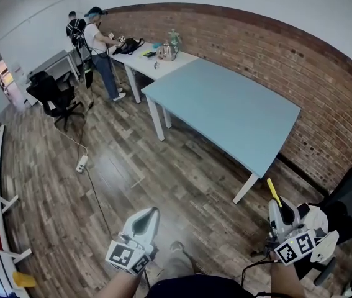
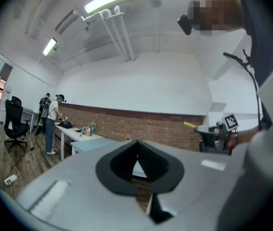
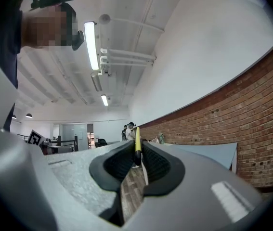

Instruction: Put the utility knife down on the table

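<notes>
Wood floor (image 1: 163,172) runs up to a brick wall (image 1: 275,54), with two people (image 1: 95,36) at a white table (image 1: 157,58) far back on the left. Low over the floor, the left gripper (image 1: 151,212) points level, its jaws closed on nothing. Ahead, between the two grippers, stands the pale blue worktop (image 1: 225,104), bare and well apart from both. The right gripper (image 1: 280,211) is clamped on the knife (image 1: 274,192), whose yellow end juts past the pads toward the worktop; whether the blade is out I cannot tell. The step in hand looks like the carry. From here the thin knife could pivot or slip in the pads. Its jutting end could strike the worktop's edge on the way in. Letting go too high would drop it and might send it skidding off.
</notes>
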Motion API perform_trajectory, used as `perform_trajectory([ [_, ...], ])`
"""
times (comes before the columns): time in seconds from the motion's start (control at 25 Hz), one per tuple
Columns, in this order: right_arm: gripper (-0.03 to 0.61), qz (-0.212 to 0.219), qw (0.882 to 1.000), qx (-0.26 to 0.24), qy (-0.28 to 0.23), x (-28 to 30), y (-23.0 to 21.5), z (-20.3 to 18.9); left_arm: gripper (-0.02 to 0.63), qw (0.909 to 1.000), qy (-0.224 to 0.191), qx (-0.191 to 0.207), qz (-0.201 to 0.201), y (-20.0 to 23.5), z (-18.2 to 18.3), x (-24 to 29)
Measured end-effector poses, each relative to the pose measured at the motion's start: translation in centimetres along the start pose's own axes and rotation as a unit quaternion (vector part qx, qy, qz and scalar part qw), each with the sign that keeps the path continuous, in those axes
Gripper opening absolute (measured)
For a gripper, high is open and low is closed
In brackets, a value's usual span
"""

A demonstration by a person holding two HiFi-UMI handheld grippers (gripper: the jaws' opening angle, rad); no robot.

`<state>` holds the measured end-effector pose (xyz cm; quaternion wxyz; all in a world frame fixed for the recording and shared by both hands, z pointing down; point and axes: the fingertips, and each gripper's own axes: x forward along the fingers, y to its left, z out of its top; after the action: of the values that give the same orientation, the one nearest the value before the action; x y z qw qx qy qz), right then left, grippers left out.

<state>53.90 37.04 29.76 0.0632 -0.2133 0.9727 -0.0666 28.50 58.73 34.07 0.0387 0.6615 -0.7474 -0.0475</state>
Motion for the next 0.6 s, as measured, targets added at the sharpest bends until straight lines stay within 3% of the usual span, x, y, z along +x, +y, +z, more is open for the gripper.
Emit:
perform_trajectory([
  [0.6,0.054,-0.021,1.000,-0.006,-0.006,14.4,2.5,-1.8,-0.014,0.9986,0.011,0.028,-0.042,12.5,1.6,8.0],
])
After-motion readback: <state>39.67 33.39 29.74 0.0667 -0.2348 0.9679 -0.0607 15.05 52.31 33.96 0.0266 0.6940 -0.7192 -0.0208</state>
